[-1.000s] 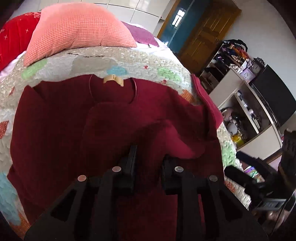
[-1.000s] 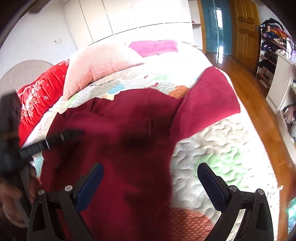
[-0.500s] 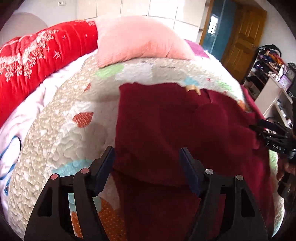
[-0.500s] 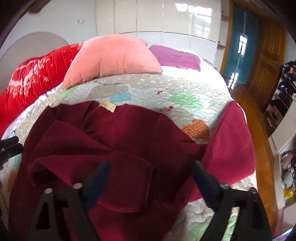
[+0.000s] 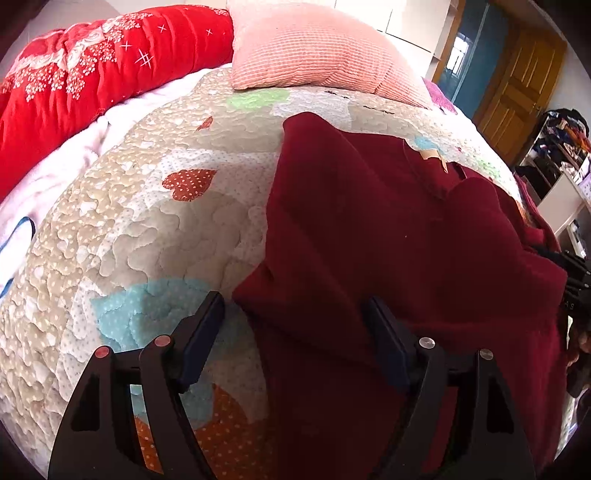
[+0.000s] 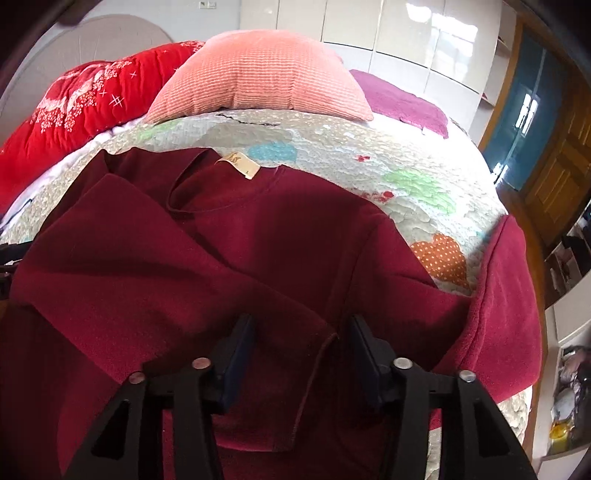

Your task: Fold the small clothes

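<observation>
Left gripper [image 5: 293,328] has released the sweater [image 5: 388,229] and hangs open beside its folded sleeve; right gripper [image 6: 301,347], open, straddles the cuff.

A bed with a patchwork quilt [image 6: 332,147] fills the room. At 12 o'clock a pink pillow [image 6: 258,77] lies on it, a red duvet [image 5: 92,62] at 10 o'clock, a purple cloth [image 6: 399,99] at 1 o'clock. Behind stand glossy white wardrobes [image 6: 388,33] that reflect daylight. At 2 o'clock there is a teal door [image 6: 524,122] with a bright pane, beside a brown wooden door [image 5: 517,81]. Wooden floor [image 6: 517,206] runs along the bed. Cluttered white shelves [image 6: 569,350] are at 4 o'clock.
</observation>
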`<control>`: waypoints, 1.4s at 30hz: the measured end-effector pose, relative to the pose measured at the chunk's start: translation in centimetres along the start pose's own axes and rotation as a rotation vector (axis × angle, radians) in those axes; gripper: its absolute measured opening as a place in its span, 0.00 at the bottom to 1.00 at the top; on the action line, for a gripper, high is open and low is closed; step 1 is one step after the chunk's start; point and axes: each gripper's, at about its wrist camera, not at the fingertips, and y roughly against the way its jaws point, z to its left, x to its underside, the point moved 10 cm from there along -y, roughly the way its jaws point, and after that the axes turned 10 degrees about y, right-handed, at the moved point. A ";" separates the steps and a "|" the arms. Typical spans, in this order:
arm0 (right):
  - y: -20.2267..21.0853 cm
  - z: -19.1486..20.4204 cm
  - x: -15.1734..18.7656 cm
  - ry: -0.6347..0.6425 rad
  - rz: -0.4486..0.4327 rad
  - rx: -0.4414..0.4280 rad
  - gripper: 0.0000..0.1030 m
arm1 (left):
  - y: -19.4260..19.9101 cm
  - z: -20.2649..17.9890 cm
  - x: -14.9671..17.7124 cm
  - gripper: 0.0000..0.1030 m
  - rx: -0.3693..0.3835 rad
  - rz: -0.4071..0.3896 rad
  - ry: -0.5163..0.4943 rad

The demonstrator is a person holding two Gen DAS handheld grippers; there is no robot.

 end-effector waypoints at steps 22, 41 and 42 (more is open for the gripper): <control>6.2 7.5 -11.1 -0.061 -0.245 -0.300 0.60 | 1.1 1.4 -0.3 0.77 0.046 -0.065 0.133; -6.9 23.3 -20.5 0.170 -0.159 -0.358 0.06 | 1.5 2.8 -1.4 0.77 0.356 -0.045 0.304; -7.5 23.8 -20.2 0.178 -0.141 -0.349 0.05 | 1.5 3.0 -1.5 0.77 0.360 -0.045 0.307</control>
